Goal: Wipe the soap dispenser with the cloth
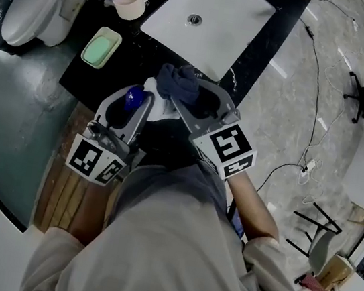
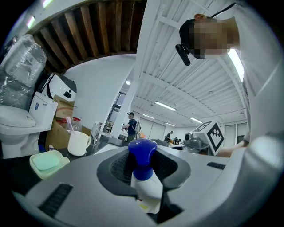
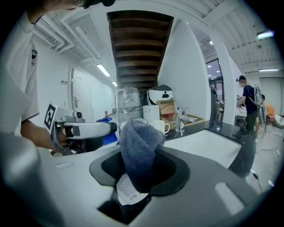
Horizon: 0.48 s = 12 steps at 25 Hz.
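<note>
The left tongs [image 1: 131, 110] are clamped on the soap dispenser [image 2: 143, 155], held above the near edge of the counter [image 1: 131, 56]. The right tongs [image 1: 198, 103] pinch the cloth [image 3: 138, 146] just to its right. The wiping step seems to be in hand. Next, the cloth must rub along the bottle body.

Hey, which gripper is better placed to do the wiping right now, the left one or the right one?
Right. The right gripper is shut on the cloth, close beside the soap dispenser. The left gripper is clamped on the dispenser, so it should probably just steady it.
</note>
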{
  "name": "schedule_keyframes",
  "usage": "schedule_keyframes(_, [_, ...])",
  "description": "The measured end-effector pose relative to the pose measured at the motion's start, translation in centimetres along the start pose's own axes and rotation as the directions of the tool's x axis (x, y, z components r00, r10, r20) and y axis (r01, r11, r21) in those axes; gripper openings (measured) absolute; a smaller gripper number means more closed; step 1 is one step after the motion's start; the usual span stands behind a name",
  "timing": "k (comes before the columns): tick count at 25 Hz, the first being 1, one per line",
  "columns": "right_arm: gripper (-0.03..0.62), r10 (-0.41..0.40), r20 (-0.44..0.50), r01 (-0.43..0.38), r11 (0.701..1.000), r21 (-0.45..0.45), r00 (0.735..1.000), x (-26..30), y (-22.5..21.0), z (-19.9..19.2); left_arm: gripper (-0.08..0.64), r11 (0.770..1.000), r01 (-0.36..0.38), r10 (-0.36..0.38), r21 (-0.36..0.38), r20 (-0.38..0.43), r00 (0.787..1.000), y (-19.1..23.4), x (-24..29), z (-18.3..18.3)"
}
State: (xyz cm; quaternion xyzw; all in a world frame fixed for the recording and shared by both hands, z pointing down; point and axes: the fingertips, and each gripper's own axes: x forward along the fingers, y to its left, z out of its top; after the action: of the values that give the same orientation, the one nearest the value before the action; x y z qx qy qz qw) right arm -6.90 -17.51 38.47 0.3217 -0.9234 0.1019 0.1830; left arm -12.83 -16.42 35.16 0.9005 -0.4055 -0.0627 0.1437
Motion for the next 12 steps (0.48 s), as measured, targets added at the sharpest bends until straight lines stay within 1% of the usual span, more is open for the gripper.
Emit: schedule_keyframes(12, [0.133,-0.027,-0.053,0.027,1.000,0.006,0.998,0.1,-0.6,-2.1,0.095,1.000,-0.001,0.001,-0.010,0.003,1.000,0.2,-0.2,-0.1])
